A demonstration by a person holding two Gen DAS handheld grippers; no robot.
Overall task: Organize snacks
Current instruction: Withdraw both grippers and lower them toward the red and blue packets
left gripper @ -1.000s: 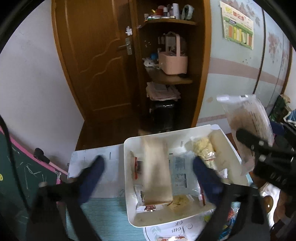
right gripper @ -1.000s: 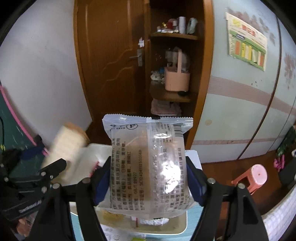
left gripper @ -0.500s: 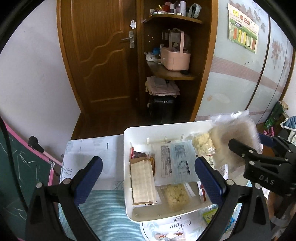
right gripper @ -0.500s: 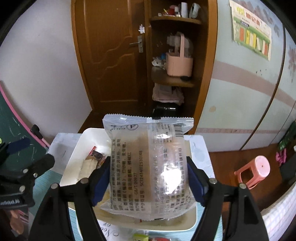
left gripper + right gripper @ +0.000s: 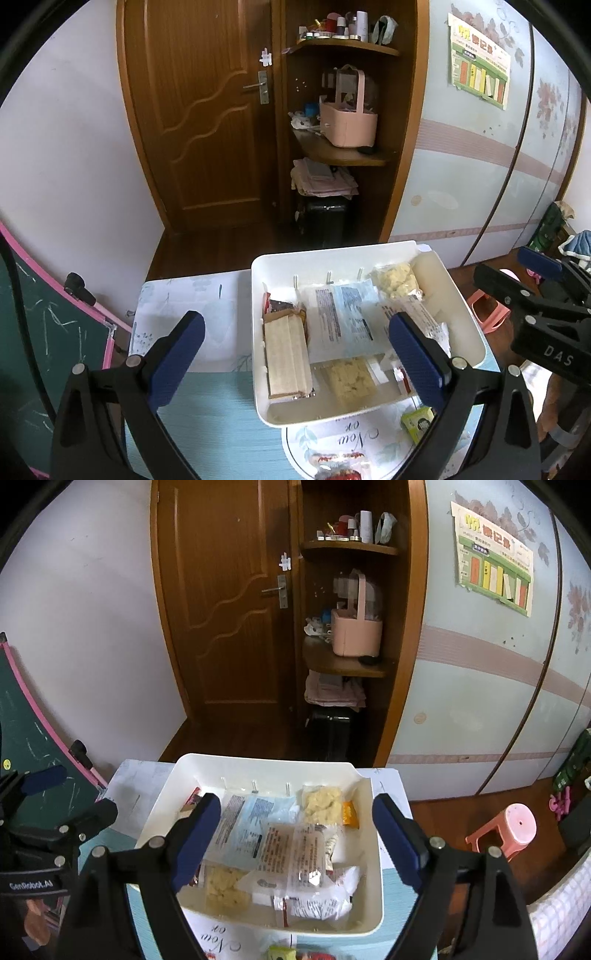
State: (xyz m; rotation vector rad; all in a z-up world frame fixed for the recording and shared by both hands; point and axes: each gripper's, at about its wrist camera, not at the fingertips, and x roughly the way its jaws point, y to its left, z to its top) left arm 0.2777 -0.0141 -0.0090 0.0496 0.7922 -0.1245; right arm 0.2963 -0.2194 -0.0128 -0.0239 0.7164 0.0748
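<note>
A white bin [image 5: 466, 332] [image 5: 373, 886] on the table holds several snack packs. A tan wafer pack [image 5: 286, 360] lies at its left. A clear bread pack [image 5: 291, 853] [image 5: 413, 314] lies in the middle, over a pale blue pack [image 5: 347, 321] [image 5: 251, 819]. My left gripper [image 5: 295, 358] is open and empty above the bin's near side. My right gripper [image 5: 295, 834] is open and empty above the bin; it also shows at the right of the left wrist view [image 5: 517, 291].
A round white plate [image 5: 343, 450] with more snacks and a small green pack [image 5: 417, 422] lie near the bin. A chalkboard [image 5: 37, 350] stands at the left. A pink stool [image 5: 506, 829] is on the floor at the right. A door and shelves are behind.
My left gripper let the wafer pack drop into the bin. My right gripper opened and let the clear bread pack fall into the bin's middle.
</note>
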